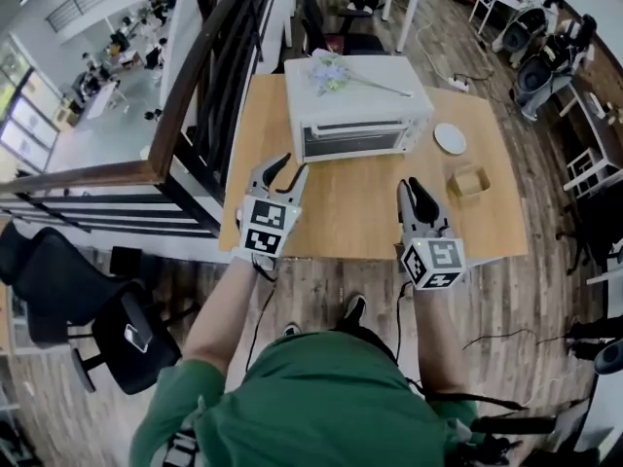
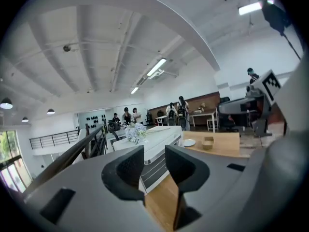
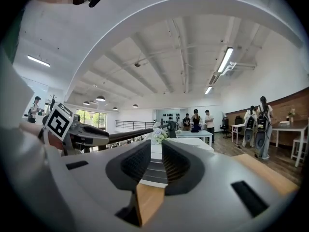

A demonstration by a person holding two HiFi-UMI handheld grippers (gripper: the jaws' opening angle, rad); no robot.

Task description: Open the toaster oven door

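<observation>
A white toaster oven (image 1: 358,105) stands at the far middle of the wooden table (image 1: 360,212), its glass door (image 1: 362,140) closed and facing me. A bunch of pale flowers (image 1: 331,71) lies on its top. My left gripper (image 1: 282,168) hovers over the table's near left and is open, with nothing between its jaws. In the left gripper view the toaster oven (image 2: 161,141) shows beyond the left gripper (image 2: 154,161). My right gripper (image 1: 417,191) hangs over the near right of the table. Its jaws stand a narrow gap apart with nothing between them, and the right gripper (image 3: 157,161) points at the toaster oven (image 3: 188,143).
A white plate (image 1: 450,137) and a small wooden box (image 1: 468,181) sit on the table right of the oven. A dark stair railing (image 1: 195,86) runs along the table's left side. A black office chair (image 1: 88,309) stands at my near left. Several people stand far behind.
</observation>
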